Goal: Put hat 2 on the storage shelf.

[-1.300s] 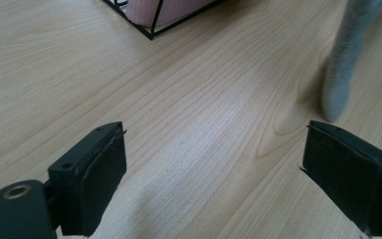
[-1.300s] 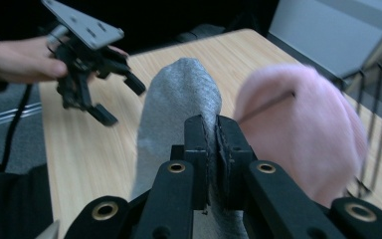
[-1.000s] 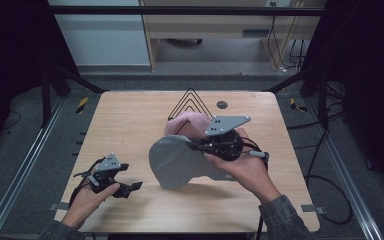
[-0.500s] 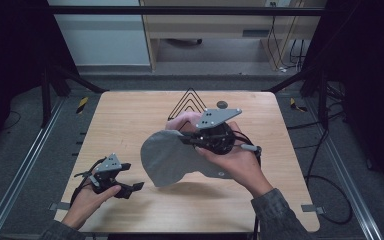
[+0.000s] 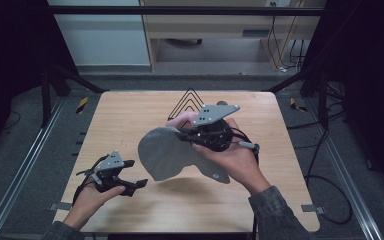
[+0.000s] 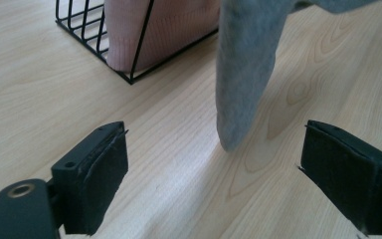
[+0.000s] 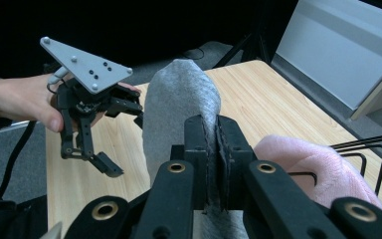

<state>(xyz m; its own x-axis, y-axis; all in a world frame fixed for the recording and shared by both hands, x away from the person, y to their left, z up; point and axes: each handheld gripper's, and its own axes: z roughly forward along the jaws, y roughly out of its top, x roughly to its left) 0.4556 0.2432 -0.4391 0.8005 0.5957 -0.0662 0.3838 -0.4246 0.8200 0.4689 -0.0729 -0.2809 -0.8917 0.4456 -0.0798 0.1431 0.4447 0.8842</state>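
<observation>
Pale wood grain runs across the table (image 5: 130,115), which stands on a dark grey floor with a black frame around it. Near the far edge sits a black wire rack (image 5: 189,101), and a pink sock (image 5: 182,120) lies partly inside it — the left gripper view shows the pink knit tucked behind the wires (image 6: 164,25).

The right gripper (image 5: 187,136) is clamped on a grey sock (image 5: 167,157), pinching it near one edge so that most of the fabric hangs free above the table, one end drooping toward the person's side. In the right gripper view the two black jaws stand pressed together with the grey knit (image 7: 179,107) squeezed between them; a grip at the edge like this leaves the rest of the sock free for a second hold.

The left gripper (image 5: 132,186) rests low near the table's near-left corner, jaws well apart and holding nothing. Its own view looks between the open pads (image 6: 104,174) straight at the hanging tip of the grey sock (image 6: 243,84), which dangles just above the wood, apart from both pads. It seems to be lined up this way to catch that loose end — judging by the pose, the next move would be to close on the tip, perhaps to straighten or fold the sock near the rack.
</observation>
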